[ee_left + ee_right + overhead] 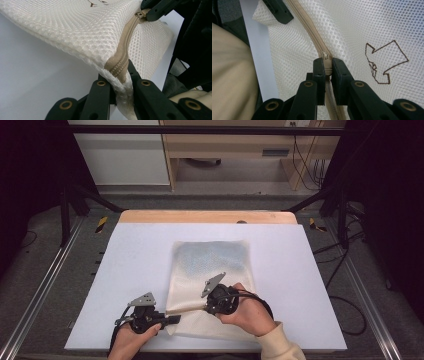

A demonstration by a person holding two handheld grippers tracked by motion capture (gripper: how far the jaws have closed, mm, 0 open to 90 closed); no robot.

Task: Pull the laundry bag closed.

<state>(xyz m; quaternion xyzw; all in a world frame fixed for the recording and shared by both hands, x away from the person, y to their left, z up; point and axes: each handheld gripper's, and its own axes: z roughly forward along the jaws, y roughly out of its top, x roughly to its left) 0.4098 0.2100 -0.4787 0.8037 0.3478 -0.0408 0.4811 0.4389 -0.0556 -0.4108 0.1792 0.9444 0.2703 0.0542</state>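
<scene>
While the cream mesh bag (212, 270) lies flat near the middle of the white worktop (130, 265), both hands are busy at its near edge. The left gripper (172, 319) sits at the bag's near left corner, and in the left gripper view its jaws are pinched tight on the mesh there, right at the end of the tan zipper (122, 56). Over to the right gripper (204, 307), just beside it along the same edge: in the right gripper view its jaws are clamped on the zipper slider (326, 60), the tape running away from it up the frame. The stretch of edge between the two grippers is lifted off the worktop, with the zipper arching up from the left jaws to the slider. A brown outline mark (384, 62) is stitched on the mesh just beside the zipper. The right hand (250, 312), in a cream sleeve (282, 345), wraps its gripper from behind.
</scene>
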